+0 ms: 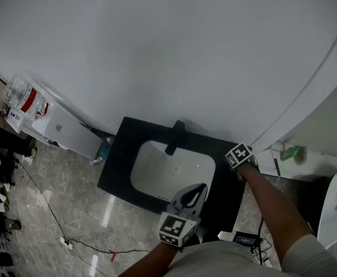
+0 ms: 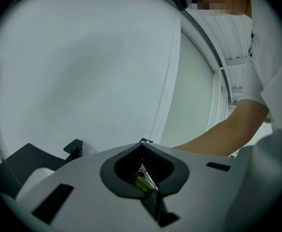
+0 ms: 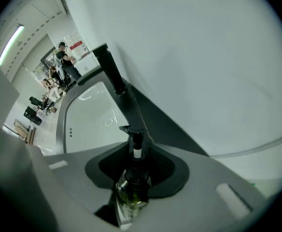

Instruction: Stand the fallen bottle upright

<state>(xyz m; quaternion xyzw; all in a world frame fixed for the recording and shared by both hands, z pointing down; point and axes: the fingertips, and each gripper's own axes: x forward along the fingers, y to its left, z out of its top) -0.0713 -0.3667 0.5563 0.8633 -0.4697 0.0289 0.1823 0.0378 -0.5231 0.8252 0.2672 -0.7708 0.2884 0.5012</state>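
Right gripper (image 3: 137, 170) jaws apparently clasp bottle (image 3: 131, 190), unseen from head view; left gripper (image 2: 143, 175) clenched.

Clear pump bottle (image 3: 131, 191), greenish liquid, black pump

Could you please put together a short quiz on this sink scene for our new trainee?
1. What stands between the jaws of the right claw?
2. True or false: the basin of the sink is black.
3. What colour is the faucet? A black, B silver, C white.
Key: 1, a pump bottle with greenish liquid. 2, false: it is white, set in a black counter. 3, A.
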